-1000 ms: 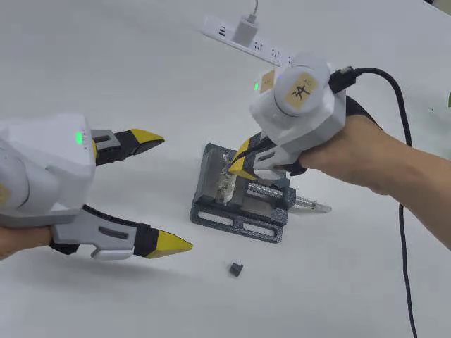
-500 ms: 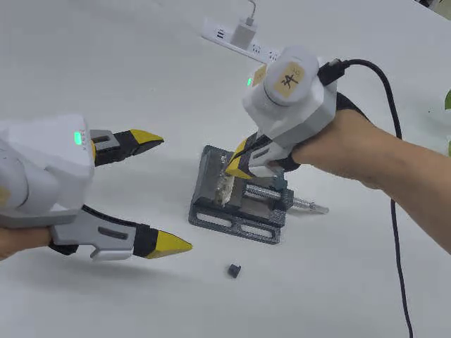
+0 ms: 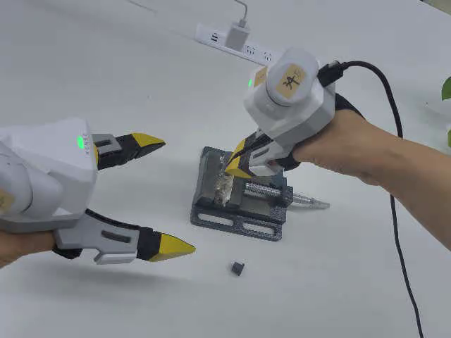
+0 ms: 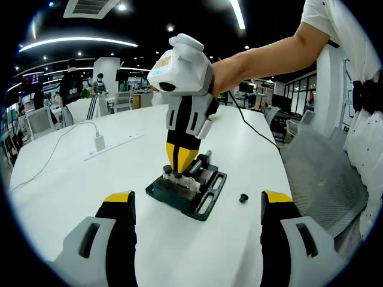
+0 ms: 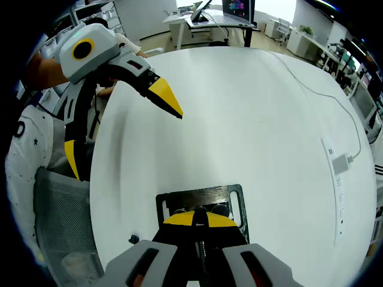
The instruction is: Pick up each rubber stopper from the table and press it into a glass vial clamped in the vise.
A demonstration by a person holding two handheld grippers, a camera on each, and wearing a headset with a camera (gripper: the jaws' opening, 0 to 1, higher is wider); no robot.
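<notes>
A dark metal vise (image 3: 239, 220) stands mid-table with glass vials (image 3: 224, 189) clamped in it. My right gripper (image 3: 235, 169) is shut, tips pointing down and touching the top of a vial; from the left gripper view, the right gripper (image 4: 179, 167) rests on a black-stoppered vial (image 4: 169, 177). My right gripper (image 5: 199, 218) hides the vial under it, above the vise (image 5: 179, 200). One loose black rubber stopper (image 3: 237, 267) lies in front of the vise. My left gripper (image 3: 176, 195) hovers open and holds nothing, left of the vise.
A white power strip (image 3: 239, 44) with a plugged charger lies at the table's far side. A black cable (image 3: 398, 232) trails from the right gripper along the right. A mesh chair (image 4: 323, 173) stands beside the table.
The right gripper has shifted slightly left over the vise and stays shut at the vials. The left gripper has hardly moved. The stopper on the table lies where it was.
</notes>
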